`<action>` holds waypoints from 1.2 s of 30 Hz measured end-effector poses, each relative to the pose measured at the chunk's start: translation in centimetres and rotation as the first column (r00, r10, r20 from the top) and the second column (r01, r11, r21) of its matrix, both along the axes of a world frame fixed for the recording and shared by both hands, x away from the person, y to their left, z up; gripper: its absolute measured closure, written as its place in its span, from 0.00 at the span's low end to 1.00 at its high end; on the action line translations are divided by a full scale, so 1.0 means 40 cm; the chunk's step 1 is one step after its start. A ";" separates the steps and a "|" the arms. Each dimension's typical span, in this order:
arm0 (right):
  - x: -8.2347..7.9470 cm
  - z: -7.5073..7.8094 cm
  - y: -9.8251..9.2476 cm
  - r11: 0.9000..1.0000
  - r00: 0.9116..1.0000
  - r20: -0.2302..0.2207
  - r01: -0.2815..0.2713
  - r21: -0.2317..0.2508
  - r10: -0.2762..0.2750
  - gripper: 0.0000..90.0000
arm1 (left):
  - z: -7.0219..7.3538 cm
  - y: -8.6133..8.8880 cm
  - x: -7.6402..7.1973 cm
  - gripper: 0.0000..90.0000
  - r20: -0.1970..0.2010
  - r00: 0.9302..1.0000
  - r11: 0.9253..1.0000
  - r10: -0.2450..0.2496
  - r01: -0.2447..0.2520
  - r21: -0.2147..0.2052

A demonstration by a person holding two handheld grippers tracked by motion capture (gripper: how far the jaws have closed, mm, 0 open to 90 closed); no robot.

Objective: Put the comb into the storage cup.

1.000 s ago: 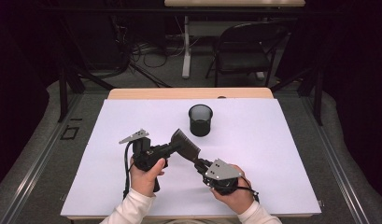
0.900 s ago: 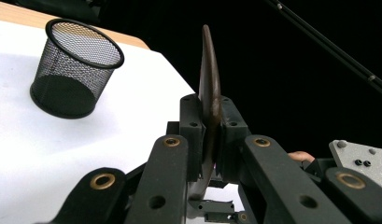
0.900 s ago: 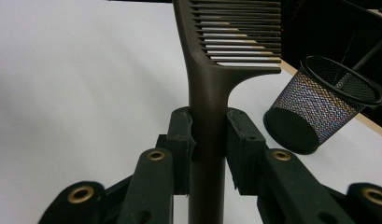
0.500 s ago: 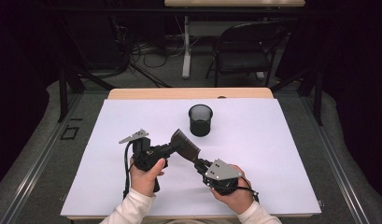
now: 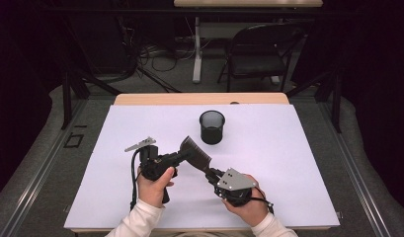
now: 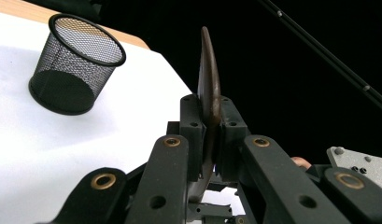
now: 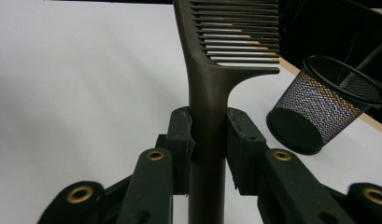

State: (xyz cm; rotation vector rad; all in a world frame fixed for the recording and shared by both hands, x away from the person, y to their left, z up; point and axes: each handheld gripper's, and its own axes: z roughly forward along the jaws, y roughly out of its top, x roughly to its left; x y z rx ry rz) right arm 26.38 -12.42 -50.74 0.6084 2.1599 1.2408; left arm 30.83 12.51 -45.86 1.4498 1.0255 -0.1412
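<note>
A dark brown comb (image 5: 194,153) hangs above the white table, held from both sides. My left gripper (image 5: 181,155) comes in from the left and is shut on the comb's toothed part. In the left gripper view the comb (image 6: 208,74) stands edge-on between the pads of that gripper (image 6: 208,135). From the lower right, my right gripper (image 5: 211,174) is shut on the comb's handle. The right gripper view shows the handle (image 7: 208,121) clamped in that gripper (image 7: 209,140), with the teeth spreading above. A black mesh cup (image 5: 212,126) stands upright beyond the comb.
A white sheet (image 5: 288,163) covers the table, with a wooden strip (image 5: 199,98) along its far edge. A black chair (image 5: 259,54) and cables stand on the floor behind. The mesh cup (image 6: 74,65) (image 7: 326,107) lies near both grippers' fronts.
</note>
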 end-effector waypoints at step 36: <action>0.002 -0.003 0.000 1.000 1.000 0.001 0.001 0.013 -0.001 0.72 | -0.015 0.010 0.011 0.94 -0.048 0.999 0.998 0.009 -0.012 -0.062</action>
